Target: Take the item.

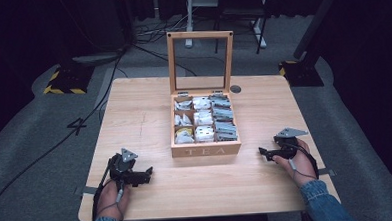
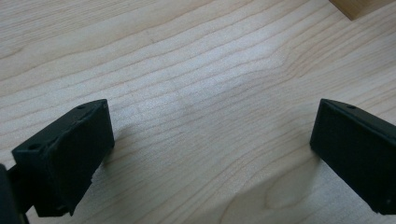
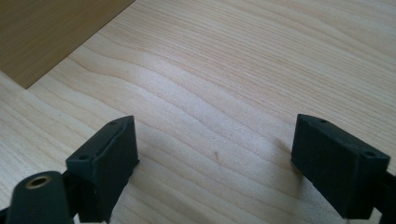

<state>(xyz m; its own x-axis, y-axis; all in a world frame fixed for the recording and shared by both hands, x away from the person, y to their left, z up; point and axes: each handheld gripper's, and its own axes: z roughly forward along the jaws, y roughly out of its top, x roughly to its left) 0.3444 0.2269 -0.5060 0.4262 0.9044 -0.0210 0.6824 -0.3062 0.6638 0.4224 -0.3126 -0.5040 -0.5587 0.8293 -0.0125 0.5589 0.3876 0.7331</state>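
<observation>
I can read one word from here: "TEA", in capital letters on the front wall of the wooden box [image 1: 206, 151] that sits open in the middle of the table. I find nothing else legible.

Seen from a fixed camera above the person's edge of the pale wooden square table [image 1: 148, 100], looking forward and down, the whole top shows, with the open wooden tea box with a glass lid [image 1: 206, 151] at centre. 2 further cameras ride the grippers, each looking along its own black jaws from close above the wood grain. The left gripper [image 2: 212, 149] view catches a corner of the box at upper right [image 2: 357, 7]; the right gripper [image 3: 215, 158] view catches its side at upper left [image 3: 51, 32]. All 3 views share table and box.
</observation>
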